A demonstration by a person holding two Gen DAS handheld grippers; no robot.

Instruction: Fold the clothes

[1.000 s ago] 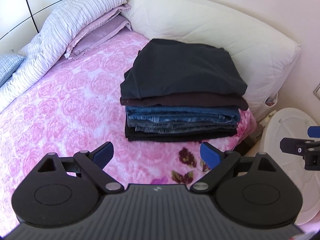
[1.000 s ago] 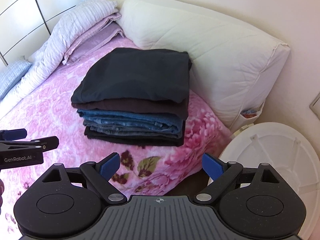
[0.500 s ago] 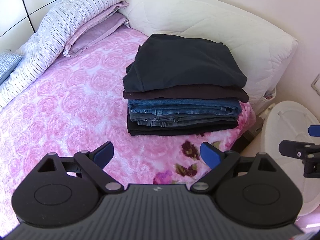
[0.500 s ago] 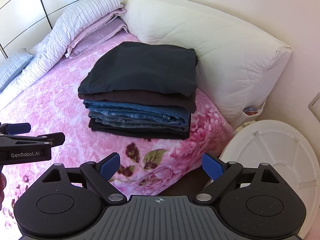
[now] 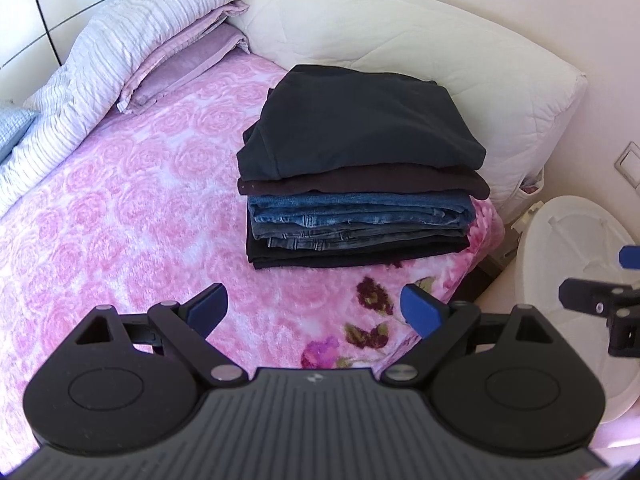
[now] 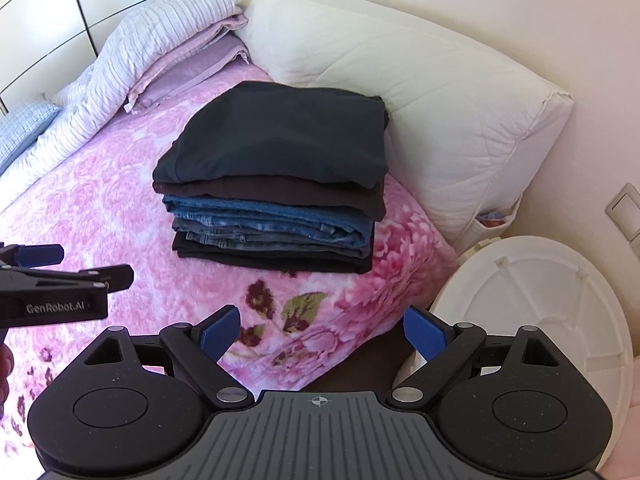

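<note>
A neat stack of folded clothes lies on the pink rose blanket near the bed's corner: a dark navy garment on top, a dark maroon one under it, blue jeans, then a black piece at the bottom. The stack also shows in the right wrist view. My left gripper is open and empty, a short way in front of the stack. My right gripper is open and empty, over the bed's corner. Each gripper shows at the edge of the other's view.
A large cream pillow stands behind the stack. Striped and lilac bedding is piled at the back left. A round white plastic lid stands beside the bed on the right. The blanket's edge drops off at the corner.
Both grippers have drawn back and risen slightly from the stack; the view has shifted a little. Both stay open and empty. The stack has not moved.
</note>
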